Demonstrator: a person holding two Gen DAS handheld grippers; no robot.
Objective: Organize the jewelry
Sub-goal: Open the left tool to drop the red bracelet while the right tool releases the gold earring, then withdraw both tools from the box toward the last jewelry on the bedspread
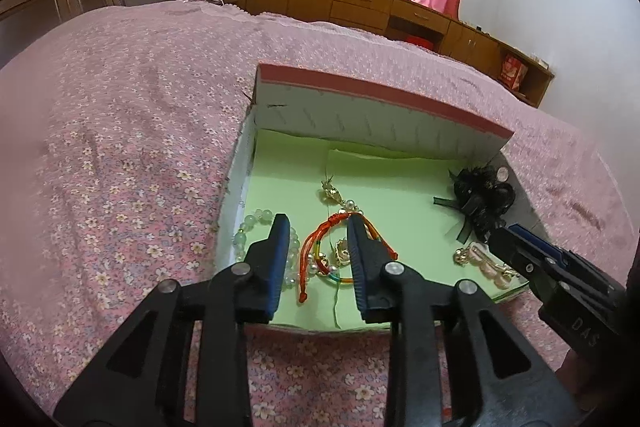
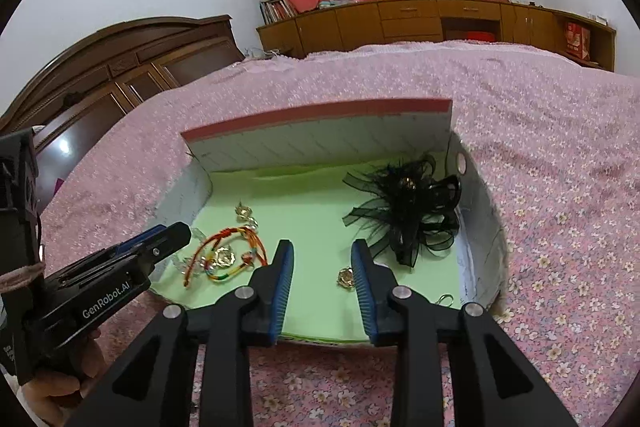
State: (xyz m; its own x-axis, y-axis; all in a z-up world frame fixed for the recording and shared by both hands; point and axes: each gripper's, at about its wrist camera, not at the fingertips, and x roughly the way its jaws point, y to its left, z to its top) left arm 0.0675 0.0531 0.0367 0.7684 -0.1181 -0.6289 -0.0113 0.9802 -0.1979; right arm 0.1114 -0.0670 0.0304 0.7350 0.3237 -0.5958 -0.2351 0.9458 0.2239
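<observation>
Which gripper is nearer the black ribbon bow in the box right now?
Right. The right gripper sits just short of the black bow, which lies ahead to its right. The left gripper is over the red cord bracelet, farther left.

Our left gripper (image 1: 318,227) points downward, jaws parted, nothing pinched between the pads. Our right gripper (image 2: 322,253) also tilts down, jaws apart and empty. A hand (image 2: 60,383) grips the left handle.

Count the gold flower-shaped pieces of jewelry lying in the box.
2 for certain. One gold flower-shaped ornament lies inside the loop of the red woven cord bracelet; another gold flower-shaped ornament lies beside the right claw. More may be hidden behind the fingers.
</observation>
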